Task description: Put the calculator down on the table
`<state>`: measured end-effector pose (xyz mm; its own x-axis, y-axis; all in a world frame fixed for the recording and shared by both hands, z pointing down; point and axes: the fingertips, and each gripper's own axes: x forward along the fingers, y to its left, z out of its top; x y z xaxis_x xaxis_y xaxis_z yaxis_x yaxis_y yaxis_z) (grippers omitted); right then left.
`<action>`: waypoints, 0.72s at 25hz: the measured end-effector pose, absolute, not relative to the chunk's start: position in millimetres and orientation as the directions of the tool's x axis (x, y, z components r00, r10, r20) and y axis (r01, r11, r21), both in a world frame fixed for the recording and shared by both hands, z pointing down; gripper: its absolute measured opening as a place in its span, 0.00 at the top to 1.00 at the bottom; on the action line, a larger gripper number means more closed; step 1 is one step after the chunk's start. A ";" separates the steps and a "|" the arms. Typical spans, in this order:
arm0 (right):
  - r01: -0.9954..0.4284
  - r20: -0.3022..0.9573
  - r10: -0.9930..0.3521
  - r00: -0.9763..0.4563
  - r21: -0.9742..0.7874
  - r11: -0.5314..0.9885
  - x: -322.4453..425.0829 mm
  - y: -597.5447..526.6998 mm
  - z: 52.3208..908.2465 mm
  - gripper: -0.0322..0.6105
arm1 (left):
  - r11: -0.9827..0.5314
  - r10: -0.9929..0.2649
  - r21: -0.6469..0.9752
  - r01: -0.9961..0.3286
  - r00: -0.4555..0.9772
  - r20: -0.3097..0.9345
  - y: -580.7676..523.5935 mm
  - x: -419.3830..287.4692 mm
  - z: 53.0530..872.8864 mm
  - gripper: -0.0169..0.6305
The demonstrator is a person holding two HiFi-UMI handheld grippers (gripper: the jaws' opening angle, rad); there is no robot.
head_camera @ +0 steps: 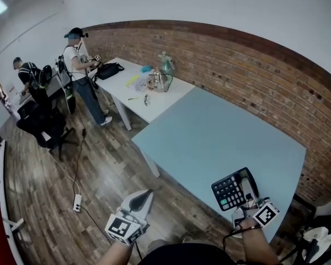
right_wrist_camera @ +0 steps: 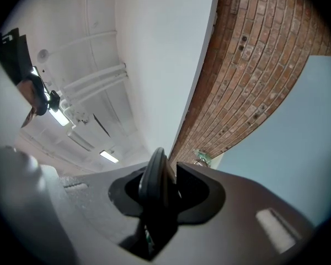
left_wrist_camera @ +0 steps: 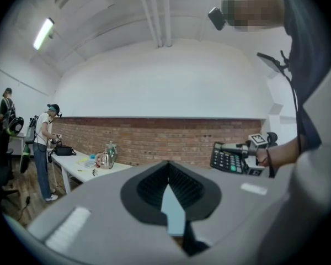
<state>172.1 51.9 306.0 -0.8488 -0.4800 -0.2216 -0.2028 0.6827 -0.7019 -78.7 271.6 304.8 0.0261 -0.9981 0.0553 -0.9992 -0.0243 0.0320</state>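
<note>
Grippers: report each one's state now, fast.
Left gripper: shut, nothing between the jaws.
Right gripper: shut on the calculator.

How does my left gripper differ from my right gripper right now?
The left gripper is empty, jaws together; the right gripper is clamped on the black calculator with a green key. The left gripper hangs over the wooden floor; the right gripper over the light blue table's near edge. Both are grey and hand-held.
</note>
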 end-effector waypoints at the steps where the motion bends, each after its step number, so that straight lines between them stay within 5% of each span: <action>1: -0.202 -0.221 -0.475 -0.852 -0.698 0.687 169.4 45.5 305.3 0.79 | -0.027 -0.998 0.044 -0.999 0.029 0.051 264.7 -79.6 303.6 0.97; 18: -0.292 -0.155 -0.569 -0.808 -0.733 0.614 128.3 -18.8 333.7 0.79 | -0.191 -0.980 0.035 -0.981 0.193 0.054 146.2 -126.0 302.4 0.97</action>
<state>128.3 -18.8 333.7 -0.8079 -0.5687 -0.1549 -0.2919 0.6143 -0.7331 -126.0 146.2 302.4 0.1926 -0.9798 0.0542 -0.9810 -0.1909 0.0351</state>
